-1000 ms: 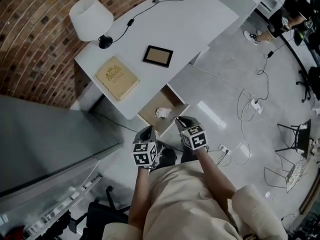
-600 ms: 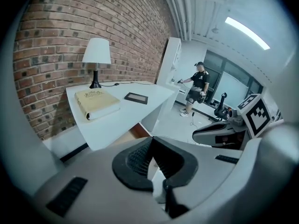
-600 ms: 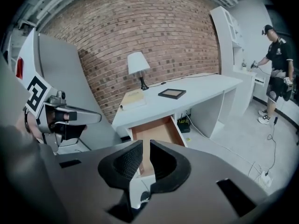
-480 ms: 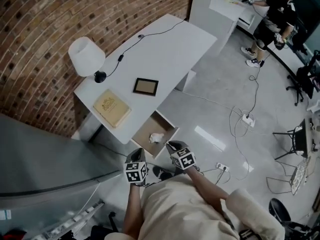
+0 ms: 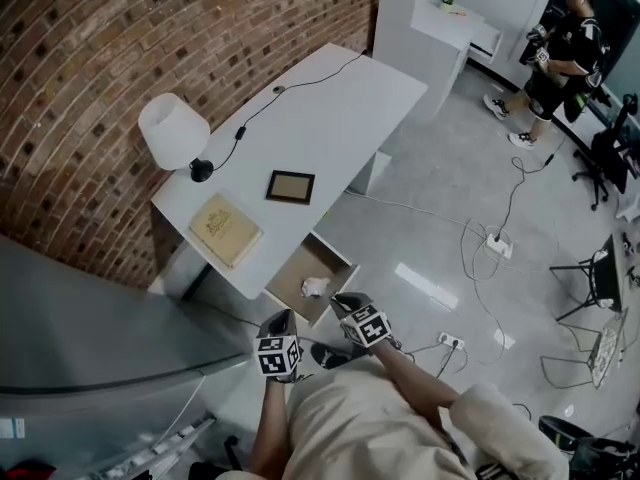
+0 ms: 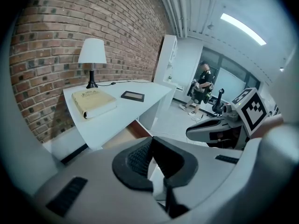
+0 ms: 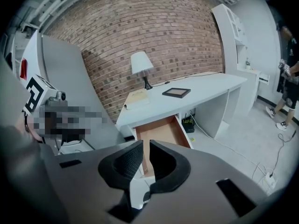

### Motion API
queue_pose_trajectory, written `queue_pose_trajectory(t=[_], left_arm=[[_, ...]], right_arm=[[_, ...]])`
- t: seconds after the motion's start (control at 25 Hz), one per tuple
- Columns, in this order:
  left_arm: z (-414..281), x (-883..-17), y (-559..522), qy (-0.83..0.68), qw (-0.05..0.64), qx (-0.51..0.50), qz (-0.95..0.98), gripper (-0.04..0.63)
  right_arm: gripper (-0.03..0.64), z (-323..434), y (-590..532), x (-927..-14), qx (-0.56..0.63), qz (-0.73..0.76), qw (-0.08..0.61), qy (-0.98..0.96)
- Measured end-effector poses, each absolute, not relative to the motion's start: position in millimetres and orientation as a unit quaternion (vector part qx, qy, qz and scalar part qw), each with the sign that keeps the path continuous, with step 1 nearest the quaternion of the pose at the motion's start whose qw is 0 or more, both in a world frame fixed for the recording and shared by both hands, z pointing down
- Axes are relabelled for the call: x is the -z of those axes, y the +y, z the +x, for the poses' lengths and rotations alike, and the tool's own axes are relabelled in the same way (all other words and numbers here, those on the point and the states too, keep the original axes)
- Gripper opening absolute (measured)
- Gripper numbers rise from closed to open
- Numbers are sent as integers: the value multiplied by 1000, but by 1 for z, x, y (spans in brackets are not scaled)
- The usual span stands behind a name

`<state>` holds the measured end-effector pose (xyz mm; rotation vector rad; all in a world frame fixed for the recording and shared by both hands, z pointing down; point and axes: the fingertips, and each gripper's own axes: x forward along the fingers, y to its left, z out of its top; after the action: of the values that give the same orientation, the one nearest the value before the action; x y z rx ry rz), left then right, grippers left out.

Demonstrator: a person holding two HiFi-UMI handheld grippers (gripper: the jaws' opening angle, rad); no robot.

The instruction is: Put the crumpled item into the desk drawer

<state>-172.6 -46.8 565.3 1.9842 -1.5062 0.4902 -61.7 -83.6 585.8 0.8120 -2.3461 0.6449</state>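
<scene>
Fingers were empty (left gripper (image 6: 150, 155) pressed together, right gripper (image 7: 145, 157) slightly spread); a skewed push risked jamming the drawer (image 5: 298, 268) ahead, crumpled item (image 5: 315, 287) inside.

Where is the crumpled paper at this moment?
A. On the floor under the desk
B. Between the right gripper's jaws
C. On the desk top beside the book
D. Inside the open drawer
D: the head view shows the crumpled paper lying on the bottom of the open drawer, below the desk edge.

My right gripper (image 7: 145, 143) holds nothing, jaws a slit apart. Past them the desk drawer (image 7: 163, 130) stands open under the white desk (image 7: 196, 99).
</scene>
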Motion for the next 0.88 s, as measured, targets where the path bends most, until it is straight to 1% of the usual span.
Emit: queue_pose_trajectory(t=[0.28,0.52,0.88], left_arm=[[-170,-570,-37,-569,310,-174,741,15],[-164,-571,-31,-568,306,-182,742,15],[-160,-577,-26,-557,317,-183,746,15]], right_arm=[[27,-55,-71,-590,-254,294,286,-876],[25,-59,-57,-592,-263,263,278,-886],[25,-58,-49,-607,-270,265,309,-873]])
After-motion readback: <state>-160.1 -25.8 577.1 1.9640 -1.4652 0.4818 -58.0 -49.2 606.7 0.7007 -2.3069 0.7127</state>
